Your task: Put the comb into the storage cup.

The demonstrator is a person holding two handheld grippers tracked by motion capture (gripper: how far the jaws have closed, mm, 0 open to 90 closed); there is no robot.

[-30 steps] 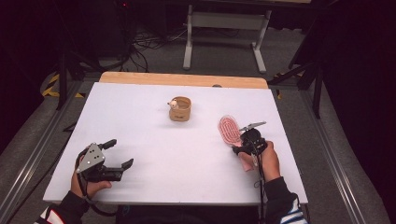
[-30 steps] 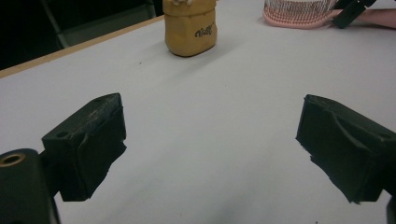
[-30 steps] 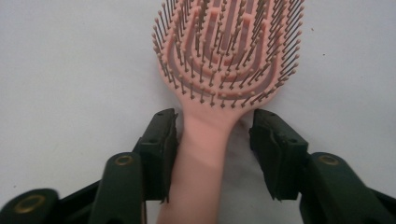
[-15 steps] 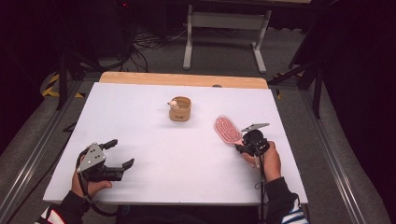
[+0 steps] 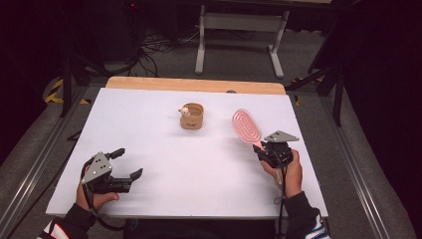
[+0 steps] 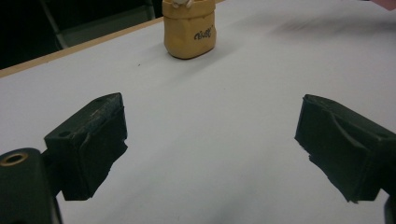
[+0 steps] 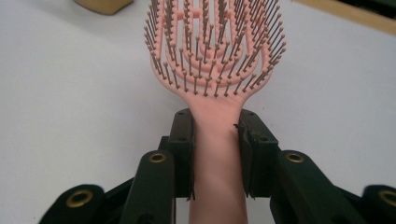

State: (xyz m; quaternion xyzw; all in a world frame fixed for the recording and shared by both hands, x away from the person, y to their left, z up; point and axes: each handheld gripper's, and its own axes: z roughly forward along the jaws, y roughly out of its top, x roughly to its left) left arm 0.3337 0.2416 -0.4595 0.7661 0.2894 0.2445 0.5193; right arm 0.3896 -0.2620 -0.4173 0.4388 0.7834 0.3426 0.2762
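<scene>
A pink hairbrush (image 5: 247, 126) with dark-tipped bristles (image 7: 215, 42) is held off the white table (image 5: 164, 149) at the right. My right gripper (image 5: 266, 152) is shut on its handle (image 7: 217, 154), with the head pointing away toward the table's middle. A small tan pouch-shaped holder (image 5: 191, 116) with a little figure at its rim stands upright in the middle of the table, also at the top of the left gripper view (image 6: 189, 28). My left gripper (image 5: 126, 163) hovers at the front left, open, with nothing between its fingers (image 6: 88, 144).
A wooden strip (image 5: 194, 84) runs along the table's far edge. Beyond it stand a metal frame (image 5: 239, 35) and cables on the dark floor. Metal rails flank the table on both sides.
My right gripper has carried the hairbrush toward the far side and lifted it, its head now reaching farther toward the centre. The left gripper and the holder have stayed put.
</scene>
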